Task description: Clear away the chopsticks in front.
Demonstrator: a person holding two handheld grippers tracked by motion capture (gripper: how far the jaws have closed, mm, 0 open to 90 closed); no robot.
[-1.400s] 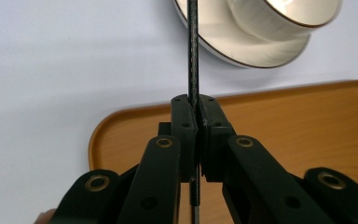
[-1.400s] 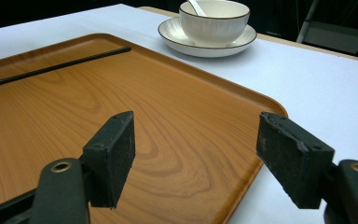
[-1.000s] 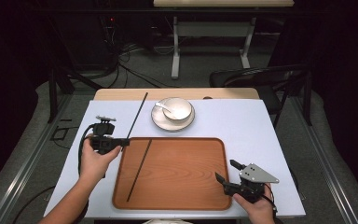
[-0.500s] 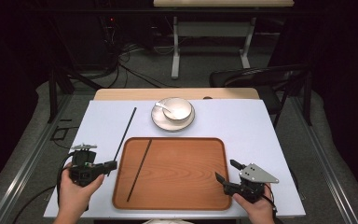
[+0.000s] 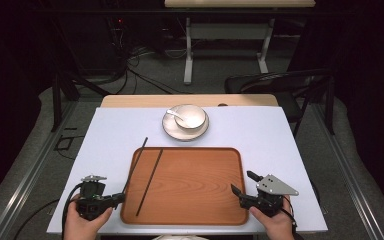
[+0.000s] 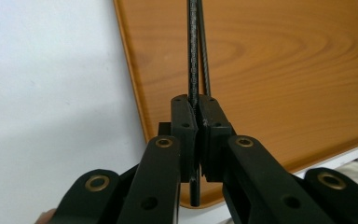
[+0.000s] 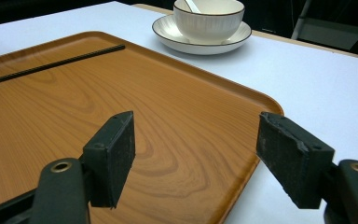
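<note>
dark floor and cables lie beyond a desk (image 5: 280, 130) under a pale sheet, with a wooden tray (image 5: 200, 185) near the person's side. the held chopstick (image 5: 136, 162) is clamped at its near end in the left hand-held gripper (image 5: 117, 198), jaws tight together on it; it slants over the tray's left rim, tip pointing toward the bowl (image 5: 190, 117). a second chopstick (image 5: 149, 181) lies loose in the tray, just beside it. the bowl, with a spoon (image 5: 176, 115) in it, stands on a saucer (image 5: 166, 129) beyond the tray.

risk, as i judge it: the grip is at the very end, so the long stick may swing or pivot, catch the rim, or knock its mate askew when set down.

right hand-held gripper (image 7: 193, 161) hovers at the tray's near right corner, jaws wide apart, holding nothing.
</note>
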